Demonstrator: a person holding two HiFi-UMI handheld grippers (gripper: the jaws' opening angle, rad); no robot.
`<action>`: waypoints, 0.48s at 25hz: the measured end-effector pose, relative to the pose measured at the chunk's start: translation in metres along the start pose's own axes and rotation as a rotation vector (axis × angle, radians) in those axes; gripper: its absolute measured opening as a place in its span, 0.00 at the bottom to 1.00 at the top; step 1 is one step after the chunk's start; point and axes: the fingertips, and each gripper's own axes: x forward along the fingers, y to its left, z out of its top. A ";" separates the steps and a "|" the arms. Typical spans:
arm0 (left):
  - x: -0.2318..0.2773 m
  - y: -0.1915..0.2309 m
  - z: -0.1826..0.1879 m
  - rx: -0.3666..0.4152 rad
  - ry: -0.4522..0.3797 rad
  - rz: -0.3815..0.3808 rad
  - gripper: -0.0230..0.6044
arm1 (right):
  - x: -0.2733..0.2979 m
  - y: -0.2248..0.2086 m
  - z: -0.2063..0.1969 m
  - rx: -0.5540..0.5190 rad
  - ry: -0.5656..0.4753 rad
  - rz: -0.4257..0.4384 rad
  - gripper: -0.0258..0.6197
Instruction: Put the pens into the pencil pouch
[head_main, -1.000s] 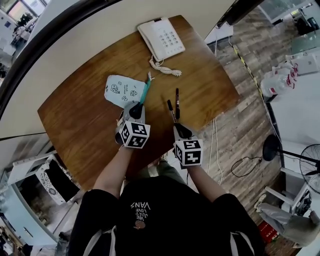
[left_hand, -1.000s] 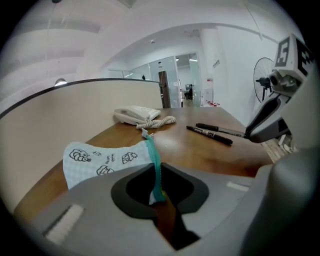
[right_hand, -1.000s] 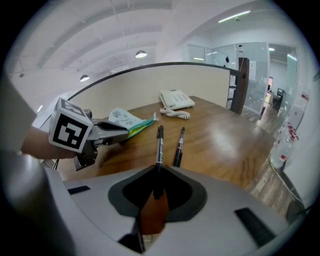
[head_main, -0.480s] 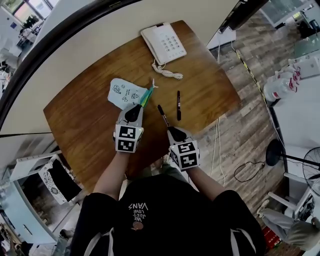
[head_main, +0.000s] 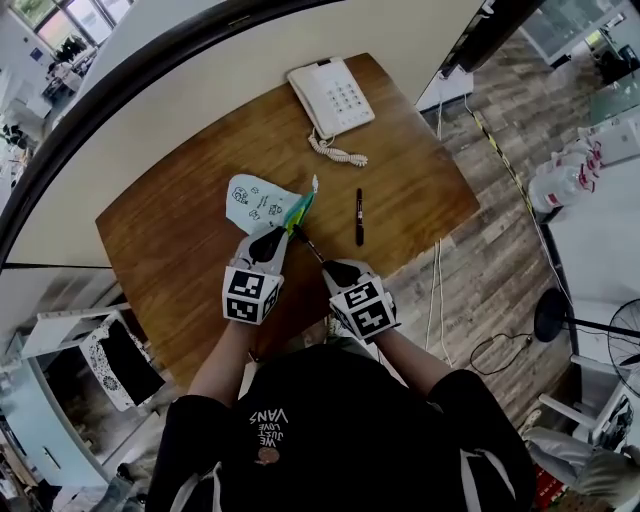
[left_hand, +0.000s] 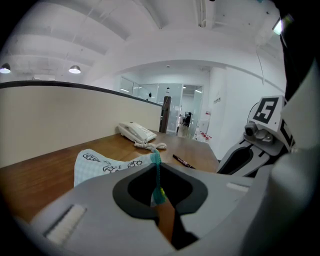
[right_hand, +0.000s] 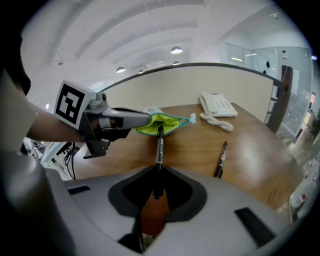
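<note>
On a brown wooden table (head_main: 170, 240), a white telephone (head_main: 333, 95) stands at the far edge, its coiled cord (head_main: 338, 152) lying just on the person's side of it; the two hand-held grippers work well nearer than the telephone, side by side and close together. The left gripper (head_main: 285, 228), nearer than the telephone and a little to its left, has just been closing its jaws, and they now stand narrow, pinching the teal zip edge of the pencil pouch (head_main: 262, 203). The pouch, pale with small printed drawings, lies between the telephone and that gripper, its held end lifted and its mouth pulled open on a yellow-green lining. The right gripper (head_main: 322, 265), almost straight nearer from the telephone, grips a black pen (head_main: 308, 247) between its jaws, the pen pointing away from the person toward the telephone, its tip at the pouch's open mouth. A second black pen (head_main: 360, 216) lies flat on the wood, nearer than the telephone's cord and apart from both grippers.
</note>
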 end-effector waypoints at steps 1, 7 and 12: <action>-0.002 -0.003 -0.002 -0.003 -0.002 -0.007 0.09 | 0.002 0.004 0.000 -0.016 0.014 0.017 0.14; -0.012 -0.014 -0.004 -0.021 -0.026 -0.066 0.09 | 0.013 0.018 0.009 -0.105 0.061 0.070 0.14; -0.021 -0.014 -0.006 -0.063 -0.062 -0.110 0.09 | 0.026 0.029 0.031 -0.196 0.080 0.111 0.14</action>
